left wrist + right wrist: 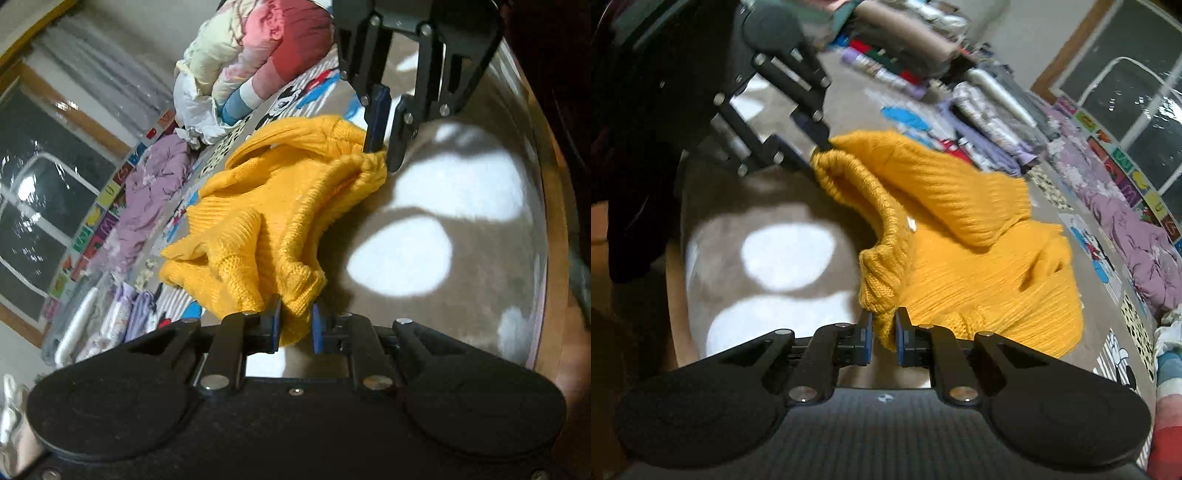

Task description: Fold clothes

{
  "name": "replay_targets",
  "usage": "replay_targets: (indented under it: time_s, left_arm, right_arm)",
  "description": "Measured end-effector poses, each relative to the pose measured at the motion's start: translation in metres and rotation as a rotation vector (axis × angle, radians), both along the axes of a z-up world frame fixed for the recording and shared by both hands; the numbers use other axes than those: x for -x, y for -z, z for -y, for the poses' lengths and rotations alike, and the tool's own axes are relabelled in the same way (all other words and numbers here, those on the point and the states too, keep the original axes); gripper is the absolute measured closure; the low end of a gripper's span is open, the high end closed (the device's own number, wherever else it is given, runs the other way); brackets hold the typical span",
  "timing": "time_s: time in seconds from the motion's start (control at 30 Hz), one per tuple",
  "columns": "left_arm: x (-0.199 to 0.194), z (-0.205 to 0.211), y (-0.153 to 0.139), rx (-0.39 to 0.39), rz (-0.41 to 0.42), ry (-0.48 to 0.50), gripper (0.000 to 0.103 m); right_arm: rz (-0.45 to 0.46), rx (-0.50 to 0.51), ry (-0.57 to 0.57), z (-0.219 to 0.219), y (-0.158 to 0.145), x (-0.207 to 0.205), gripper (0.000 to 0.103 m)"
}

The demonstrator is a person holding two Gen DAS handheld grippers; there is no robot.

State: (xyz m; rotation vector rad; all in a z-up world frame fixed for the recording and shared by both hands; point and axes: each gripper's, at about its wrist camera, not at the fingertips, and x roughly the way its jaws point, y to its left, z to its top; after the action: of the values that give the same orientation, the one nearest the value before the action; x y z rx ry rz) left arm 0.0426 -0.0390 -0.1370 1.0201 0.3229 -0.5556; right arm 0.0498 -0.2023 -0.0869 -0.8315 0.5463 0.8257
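- The left gripper (294,326) is clamping a bunched fold of the yellow knit sweater (273,218), blue pads pressing the fabric from both sides at the garment's near edge.
- The right gripper (884,334) is doing the same on its side, pinching a ribbed hem corner tight between its pads.
- Each gripper is showing up in the other's camera: the right gripper (382,147) is biting the far end in the left view, the left gripper (816,155) in the right view.
- So the sweater (964,236) is stretching between the two grips, its long axis running from one to the other, with the bulk sagging away toward the room side.
- It is lying crumpled, partly resting on the grey-brown surface (424,229), which is patched with bright light.
- Judging by that, the coming move is turning on spreading the held edge taut; neither hand is looking nearer than the other.
- The left view is catching a purple garment (155,192) and a bedding pile (251,55) beyond; the right view is showing stacked folded clothes (990,110) instead.
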Motion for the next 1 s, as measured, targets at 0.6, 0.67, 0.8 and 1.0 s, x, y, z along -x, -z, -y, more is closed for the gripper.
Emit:
replay_targets:
  time_s: [0.6,0.67,0.8,1.0]
  left_arm:
    - [-0.009,-0.029,-0.075,0.569,-0.279,-0.183,0.078]
    - [-0.019,-0.021,-0.078,0.659,-0.317,-0.208,0.078]
    - [-0.034,-0.002,-0.057,0.671,-0.375,-0.287,0.078]
    - [-0.02,0.007,-0.011,0.627,-0.383,-0.364,0.078]
  right_arm:
    - [-0.096,-0.344,0.175,0.029,-0.056,-0.013,0.072]
    - [-0.113,-0.447,0.251,0.027,-0.058,-0.025,0.072]
    - [-0.161,-0.641,0.371,0.024,-0.048,-0.038,0.072]
    - [-0.208,-0.554,0.441,-0.002,0.011,-0.029,0.067]
